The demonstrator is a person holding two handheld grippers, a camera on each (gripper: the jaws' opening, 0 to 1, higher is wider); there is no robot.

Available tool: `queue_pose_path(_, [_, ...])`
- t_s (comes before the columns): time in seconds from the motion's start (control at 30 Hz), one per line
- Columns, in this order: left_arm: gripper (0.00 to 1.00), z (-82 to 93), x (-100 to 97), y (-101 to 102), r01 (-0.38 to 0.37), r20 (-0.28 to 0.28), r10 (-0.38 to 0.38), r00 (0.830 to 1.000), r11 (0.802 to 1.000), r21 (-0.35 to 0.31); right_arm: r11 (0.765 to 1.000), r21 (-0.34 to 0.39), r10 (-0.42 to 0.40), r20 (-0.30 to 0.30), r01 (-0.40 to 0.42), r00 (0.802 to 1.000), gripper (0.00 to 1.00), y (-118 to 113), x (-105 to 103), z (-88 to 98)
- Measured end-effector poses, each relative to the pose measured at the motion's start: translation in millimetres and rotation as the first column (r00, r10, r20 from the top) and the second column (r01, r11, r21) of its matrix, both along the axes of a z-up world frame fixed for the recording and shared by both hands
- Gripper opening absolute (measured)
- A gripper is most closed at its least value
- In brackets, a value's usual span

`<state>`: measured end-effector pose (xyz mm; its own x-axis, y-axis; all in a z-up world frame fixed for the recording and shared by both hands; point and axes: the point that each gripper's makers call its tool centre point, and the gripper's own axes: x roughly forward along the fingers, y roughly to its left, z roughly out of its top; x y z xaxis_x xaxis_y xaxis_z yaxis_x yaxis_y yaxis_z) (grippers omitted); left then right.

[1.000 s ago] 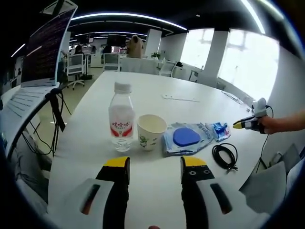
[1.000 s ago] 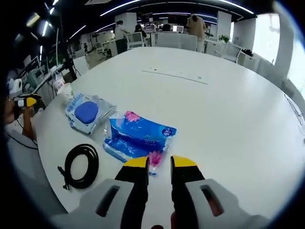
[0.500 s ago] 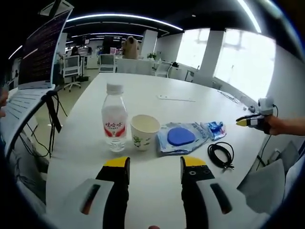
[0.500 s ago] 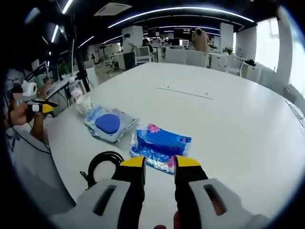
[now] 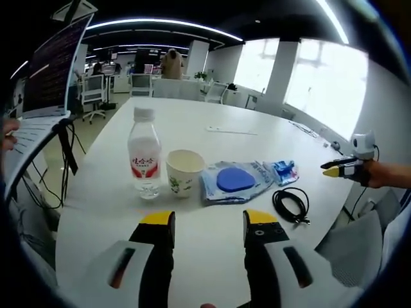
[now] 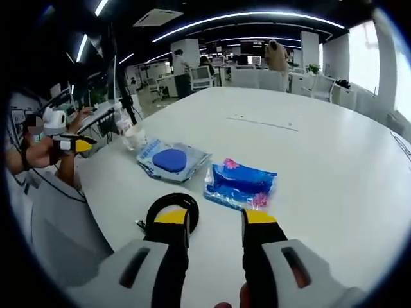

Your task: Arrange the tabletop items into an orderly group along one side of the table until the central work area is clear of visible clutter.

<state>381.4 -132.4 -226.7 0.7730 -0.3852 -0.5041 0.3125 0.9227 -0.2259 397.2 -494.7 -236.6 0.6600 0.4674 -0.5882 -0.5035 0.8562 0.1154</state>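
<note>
Plastic and paper are lining up along the near edge of the white table (image 5: 270,138): the water bottle (image 5: 144,152) is sitting furthest from the coiled black cable (image 5: 290,204), then the paper cup (image 5: 182,172), the blue-disc pouch (image 5: 232,181) and the blue wipes pack (image 6: 240,183) just beside the cable. That cable is looking limp and floppy, best pinched across its bundled loop, while the cup is looking light and crushable at the rim. Left gripper (image 5: 207,224) and right gripper (image 6: 215,225) are both hanging parted, holding nothing, touching nothing.
</note>
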Motion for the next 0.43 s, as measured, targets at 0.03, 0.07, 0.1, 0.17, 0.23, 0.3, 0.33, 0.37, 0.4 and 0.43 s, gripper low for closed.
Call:
queue_pose_path(0.03, [0.42, -0.1, -0.8, 0, 0.001, 0.000, -0.001, 1.000, 1.000, -0.001, 1.000, 0.006, -0.004, 0.001, 0.004, 1.000, 0.32, 2, -3, 0.0])
queue_pose_path(0.07, [0.42, -0.3, -2.0, -1, 0.003, 0.000, -0.003, 1.000, 1.000, -0.003, 1.000, 0.009, -0.005, 0.001, 0.005, 1.000, 0.32, 2, -6, -0.4])
queue_pose_path(0.1, [0.42, -0.9, -2.6, -1, 0.004, -0.001, -0.004, 1.000, 1.000, -0.003, 1.000, 0.011, -0.006, 0.001, 0.006, 1.000, 0.32, 4, -8, -1.1])
queue_pose_path(0.17, [0.42, -2.7, -4.2, -3, 0.012, -0.002, -0.012, 1.000, 1.000, 0.000, 1.000, 0.014, -0.006, -0.004, 0.007, 1.000, 0.33, 6, -13, -2.1])
queue_pose_path(0.23, [0.42, -3.6, -5.4, -4, 0.017, -0.003, -0.017, 1.000, 1.000, -0.001, 1.000, 0.012, -0.005, -0.005, 0.005, 1.000, 0.33, 8, -15, -3.1])
queue_pose_path(0.3, [0.42, -3.9, -6.8, -6, 0.021, -0.003, -0.021, 1.000, 1.000, -0.002, 1.000, 0.013, -0.001, -0.008, 0.001, 1.000, 0.34, 9, -17, -5.0])
queue_pose_path(0.33, [0.42, -4.1, -7.3, -7, 0.025, -0.003, -0.025, 1.000, 1.000, -0.002, 1.000, 0.010, 0.000, -0.009, 0.000, 1.000, 0.34, 9, -18, -5.3])
queue_pose_path(0.37, [0.42, -4.2, -7.7, -7, 0.027, -0.002, -0.027, 1.000, 1.000, -0.002, 1.000, 0.008, 0.001, -0.009, -0.001, 1.000, 0.34, 9, -19, -5.5])
queue_pose_path(0.4, [0.42, -4.4, -8.1, -8, 0.029, -0.002, -0.029, 1.000, 1.000, -0.002, 1.000, 0.008, 0.002, -0.010, -0.002, 1.000, 0.34, 10, -19, -5.5])
queue_pose_path(0.43, [0.42, -4.0, -8.7, -8, 0.031, -0.002, -0.031, 1.000, 1.000, -0.002, 1.000, 0.007, 0.004, -0.009, -0.004, 1.000, 0.34, 10, -20, -5.3])
